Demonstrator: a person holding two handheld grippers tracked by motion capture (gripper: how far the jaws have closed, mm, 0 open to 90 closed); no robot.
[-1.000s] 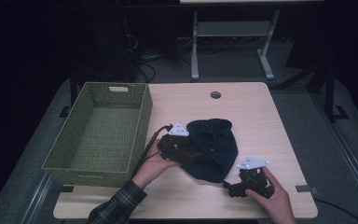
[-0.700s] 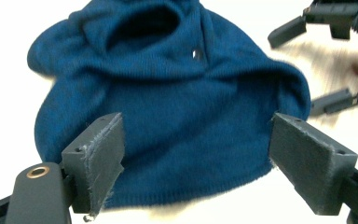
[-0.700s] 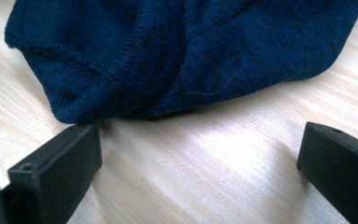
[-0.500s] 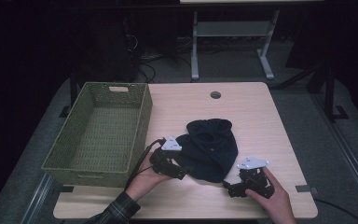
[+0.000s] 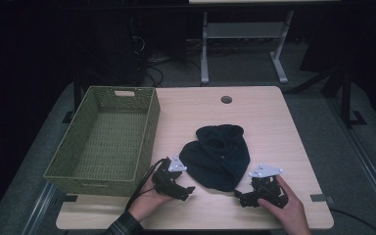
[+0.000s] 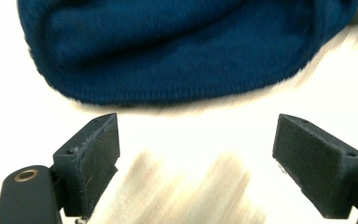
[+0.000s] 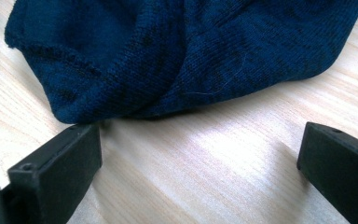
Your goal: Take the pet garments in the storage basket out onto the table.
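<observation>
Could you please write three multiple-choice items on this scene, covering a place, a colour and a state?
1. Where does the dark blue knit garment lie?
A. in the basket
B. on the table
C. on the floor
2. What colour is the woven basket?
A. green
B. red
C. white
3. How do the left gripper's jaws stand?
A. clamped on cloth
B. shut with nothing between
C. open with nothing between

Answers: 1 B, it rests on the wooden table between both grippers. 2 A, its weave is olive green. 3 C, only bare wood shows between the pads.
</observation>
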